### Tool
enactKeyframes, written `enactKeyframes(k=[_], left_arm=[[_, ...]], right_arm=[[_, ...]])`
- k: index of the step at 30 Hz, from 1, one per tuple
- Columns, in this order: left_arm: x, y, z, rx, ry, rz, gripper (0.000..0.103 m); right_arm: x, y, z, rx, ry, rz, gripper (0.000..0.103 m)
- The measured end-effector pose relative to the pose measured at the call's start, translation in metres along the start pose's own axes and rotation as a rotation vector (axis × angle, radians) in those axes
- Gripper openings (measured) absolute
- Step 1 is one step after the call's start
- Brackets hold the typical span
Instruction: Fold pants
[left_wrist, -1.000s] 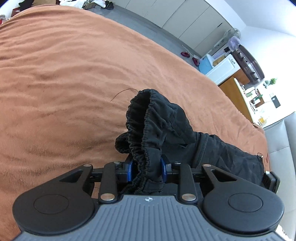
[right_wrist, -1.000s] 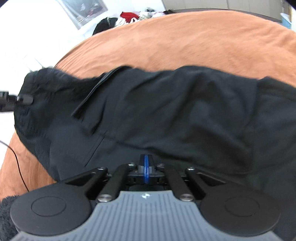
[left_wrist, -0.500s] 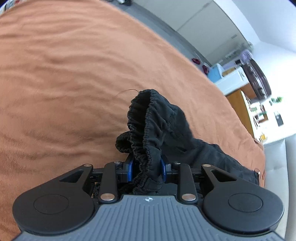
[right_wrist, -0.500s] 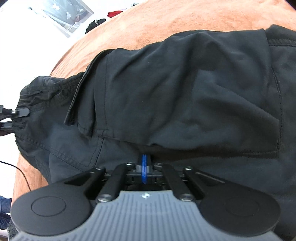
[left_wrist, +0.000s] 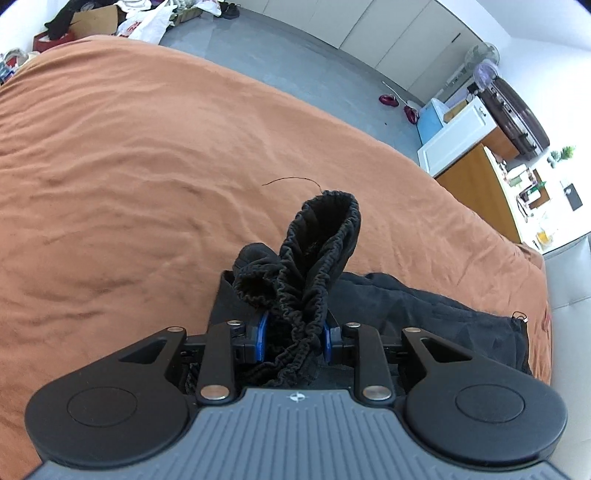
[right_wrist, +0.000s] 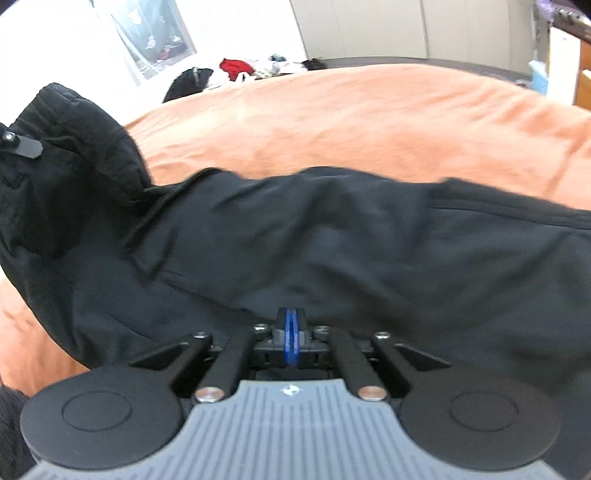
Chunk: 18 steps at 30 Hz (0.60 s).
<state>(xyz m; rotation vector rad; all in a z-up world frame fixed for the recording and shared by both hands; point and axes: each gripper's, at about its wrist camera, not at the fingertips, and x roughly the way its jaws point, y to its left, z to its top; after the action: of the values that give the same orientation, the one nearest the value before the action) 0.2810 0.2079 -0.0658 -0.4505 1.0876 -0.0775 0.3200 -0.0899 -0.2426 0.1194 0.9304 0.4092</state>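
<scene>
The black pants (left_wrist: 424, 306) lie across an orange bed cover (left_wrist: 147, 166). My left gripper (left_wrist: 293, 332) is shut on their bunched elastic waistband (left_wrist: 321, 236), which stands up between the blue pads. In the right wrist view the pants (right_wrist: 332, 236) stretch from left to right over the orange bed cover (right_wrist: 369, 118). My right gripper (right_wrist: 291, 321) is shut, its blue pads pressed together at a fold of the cloth. The left gripper's finger (right_wrist: 22, 146) shows at the far left, with the waistband end lifted off the bed.
A thin dark thread (left_wrist: 291, 180) lies on the cover beyond the waistband. Past the bed are grey floor, a pile of clothes and boxes (left_wrist: 110, 22), red slippers (left_wrist: 399, 105), a white cabinet (left_wrist: 458, 136) and a fan (left_wrist: 484, 70).
My left gripper has risen and pulled back with the waistband, which now stands narrower and taller. The right gripper has tipped to a flatter view over the pants; both stay shut.
</scene>
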Motion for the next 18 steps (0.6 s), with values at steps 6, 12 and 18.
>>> enactKeyframes(k=[6,12,18], left_arm=[[0.015,-0.047,-0.009,0.043,-0.004,0.033,0.031],[0.051,-0.102,-0.032,0.113,0.006,0.087,0.031],[0.099,-0.153,-0.065,0.166,-0.02,0.148,0.031]], right_arm=[[-0.017,-0.047,-0.025,-0.005,0.012,-0.123,0.0],[-0.026,-0.067,-0.046,0.059,-0.022,-0.069,0.0],[-0.023,-0.074,-0.045,0.109,-0.031,-0.036,0.0]])
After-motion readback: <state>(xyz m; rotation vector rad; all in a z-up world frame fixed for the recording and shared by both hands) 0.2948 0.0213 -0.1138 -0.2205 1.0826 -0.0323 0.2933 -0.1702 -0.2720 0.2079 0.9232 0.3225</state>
